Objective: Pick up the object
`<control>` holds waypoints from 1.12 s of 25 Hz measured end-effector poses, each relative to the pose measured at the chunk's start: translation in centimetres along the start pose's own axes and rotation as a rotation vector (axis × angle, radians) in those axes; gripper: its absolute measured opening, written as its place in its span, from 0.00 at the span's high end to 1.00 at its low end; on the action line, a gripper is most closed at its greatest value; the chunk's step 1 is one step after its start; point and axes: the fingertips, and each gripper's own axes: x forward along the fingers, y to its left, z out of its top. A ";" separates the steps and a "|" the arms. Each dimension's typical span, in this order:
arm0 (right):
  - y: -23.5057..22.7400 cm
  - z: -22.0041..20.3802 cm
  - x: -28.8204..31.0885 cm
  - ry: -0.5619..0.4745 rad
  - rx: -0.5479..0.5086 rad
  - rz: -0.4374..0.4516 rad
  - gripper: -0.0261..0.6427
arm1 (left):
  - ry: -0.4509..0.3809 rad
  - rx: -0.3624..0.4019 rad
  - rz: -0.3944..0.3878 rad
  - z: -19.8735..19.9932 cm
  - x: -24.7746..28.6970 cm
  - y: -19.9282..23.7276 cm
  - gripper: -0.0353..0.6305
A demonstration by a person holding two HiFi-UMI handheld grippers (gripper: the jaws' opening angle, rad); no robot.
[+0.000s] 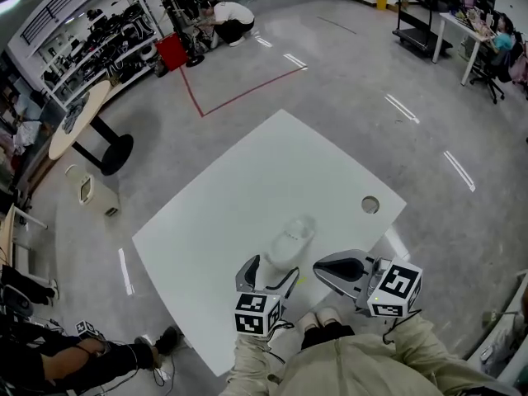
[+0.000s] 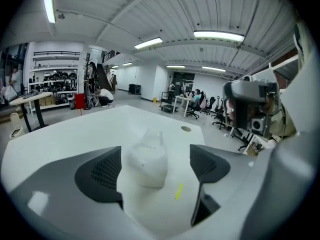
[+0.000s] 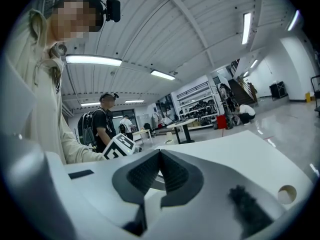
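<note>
The object (image 1: 293,239) stands on the white table (image 1: 239,180), near the edge on my side and just in front of the left gripper (image 1: 270,275). In the left gripper view the object (image 2: 148,159) is pale and half transparent, wider at the bottom and narrow at the top. It may be a thin plastic container or a small bag; I cannot tell which, and I cannot see if anything is inside.

I judge it is very light and soft, so it can slide away or get crushed. I would take it at the wide lower part, with a gentle squeeze.

The jaws of the left gripper stand wide apart, one on each side of the object and not touching it. A small yellow mark (image 2: 178,191) lies on the table beside it.

The right gripper (image 1: 330,269) has its jaws pressed together with nothing between them, and it waits to the right.
</note>
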 end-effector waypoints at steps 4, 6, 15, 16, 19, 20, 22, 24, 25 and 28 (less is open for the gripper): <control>-0.7 -0.1 0.5 0.017 0.014 -0.004 0.96 | 0.068 -0.016 -0.010 -1.3 2.7 1.6 0.23; -1.1 0.1 0.6 0.025 0.020 -0.011 0.96 | 0.099 -0.010 -0.027 -1.7 3.9 1.7 0.21; -2.8 0.0 1.7 0.037 0.052 -0.041 0.96 | 0.169 -0.018 -0.043 -3.8 7.4 2.5 0.15; -2.9 0.0 1.8 0.037 0.053 -0.043 0.96 | 0.174 -0.021 -0.046 -3.9 7.5 2.5 0.13; -3.3 -0.1 2.1 0.039 0.060 -0.046 0.96 | 0.188 -0.016 -0.054 -3.9 7.8 2.4 0.13; -3.4 -0.2 2.1 0.040 0.063 -0.046 0.96 | 0.189 -0.013 -0.055 -3.9 7.8 2.3 0.14; -3.4 -0.2 2.3 0.042 0.060 -0.042 0.96 | 0.190 -0.009 -0.052 -4.0 7.9 2.2 0.15; -3.3 0.0 2.4 0.042 0.050 -0.036 0.96 | 0.187 -0.004 -0.048 -4.1 7.8 2.2 0.15; -3.3 0.1 2.5 0.040 0.046 -0.034 0.96 | 0.182 -0.003 -0.046 -4.0 7.7 2.1 0.15; -3.4 0.4 2.2 0.035 0.035 -0.033 0.96 | 0.137 -0.013 -0.044 -3.1 6.9 1.9 0.16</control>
